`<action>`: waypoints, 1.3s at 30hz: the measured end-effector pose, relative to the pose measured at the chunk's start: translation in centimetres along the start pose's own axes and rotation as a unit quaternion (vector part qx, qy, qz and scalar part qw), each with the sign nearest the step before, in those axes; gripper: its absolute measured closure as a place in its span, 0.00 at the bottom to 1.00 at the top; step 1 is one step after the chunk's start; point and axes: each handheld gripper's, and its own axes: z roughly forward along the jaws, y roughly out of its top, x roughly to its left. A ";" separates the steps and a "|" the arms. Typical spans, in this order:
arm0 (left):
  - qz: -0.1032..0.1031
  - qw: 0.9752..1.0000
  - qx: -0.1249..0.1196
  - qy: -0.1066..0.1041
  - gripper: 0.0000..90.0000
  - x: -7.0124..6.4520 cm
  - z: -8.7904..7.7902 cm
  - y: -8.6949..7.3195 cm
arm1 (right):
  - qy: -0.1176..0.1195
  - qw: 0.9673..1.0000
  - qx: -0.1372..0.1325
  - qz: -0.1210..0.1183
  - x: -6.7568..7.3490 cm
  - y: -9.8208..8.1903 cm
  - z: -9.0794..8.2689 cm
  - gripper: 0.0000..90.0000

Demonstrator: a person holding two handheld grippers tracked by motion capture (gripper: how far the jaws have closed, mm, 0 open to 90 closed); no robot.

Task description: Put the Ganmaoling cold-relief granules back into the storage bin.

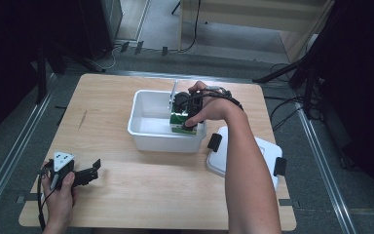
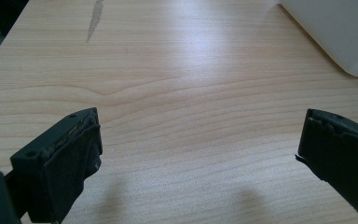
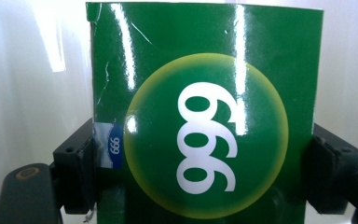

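The right tool (image 3: 200, 163) clamps a green box (image 3: 205, 107) by its two side walls, jaws pressed flat against the glossy card, and holds it inside a white tub (image 1: 143, 134) near the tub's right wall. To set the box down well, the sensible course is probably to lower it straight, keep it square to that wall, and part the jaws only once its base rests on the tub floor; the slick card could slide if the grip eases too soon. Well off to the left, the left tool (image 2: 198, 154) rests near the desk (image 2: 177, 70) edge with jaws spread wide and nothing between them, a corner of the tub just ahead of it. A white lid (image 1: 263, 151) lies beside the tub, partly under the person's forearm. The hand hides the box's base in the high view, so whether it already touches the floor cannot be told.
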 end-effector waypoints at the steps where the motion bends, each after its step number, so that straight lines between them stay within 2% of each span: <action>1: 0.000 1.000 0.000 -0.002 0.00 0.0 0.0 0.0 | 0.002 1.000 0.004 0.004 0.1 0.0 0.2 0.18; 2: -0.001 1.000 0.001 -0.003 0.00 0.0 0.0 0.0 | 0.001 1.000 0.002 -0.001 0.0 0.0 0.4 0.18; 5: -0.002 1.000 0.003 -0.007 0.00 0.1 0.0 0.0 | 0.003 1.000 0.008 0.008 0.1 -0.1 0.8 0.18; 10: -0.003 1.000 0.004 -0.009 0.00 0.1 0.0 0.0 | 0.001 1.000 0.012 0.007 0.1 -0.2 1.5 0.18; 19: -0.005 1.000 0.002 -0.011 0.00 0.1 0.1 0.0 | 0.011 0.999 0.021 0.022 0.1 -0.4 2.3 0.18; 22: -0.004 1.000 0.003 -0.012 0.00 0.1 0.1 0.0 | 0.012 1.000 0.022 0.015 0.0 -0.5 2.6 0.17; 29: -0.005 1.000 0.003 -0.015 0.00 0.2 0.1 0.0 | 0.022 0.999 0.031 0.030 0.0 -0.4 2.9 0.17; 31: -0.005 1.000 0.003 -0.015 0.00 0.2 0.1 0.0 | 0.023 0.999 0.028 0.021 -0.1 -0.3 3.1 0.17; 36: -0.005 1.000 0.003 -0.016 0.00 0.2 0.1 0.0 | 0.025 0.999 0.039 0.025 -0.1 -0.3 3.3 0.17; 39: -0.006 1.000 0.003 -0.016 0.00 0.2 0.1 0.0 | 0.027 0.998 0.046 0.017 0.0 -0.3 3.5 0.17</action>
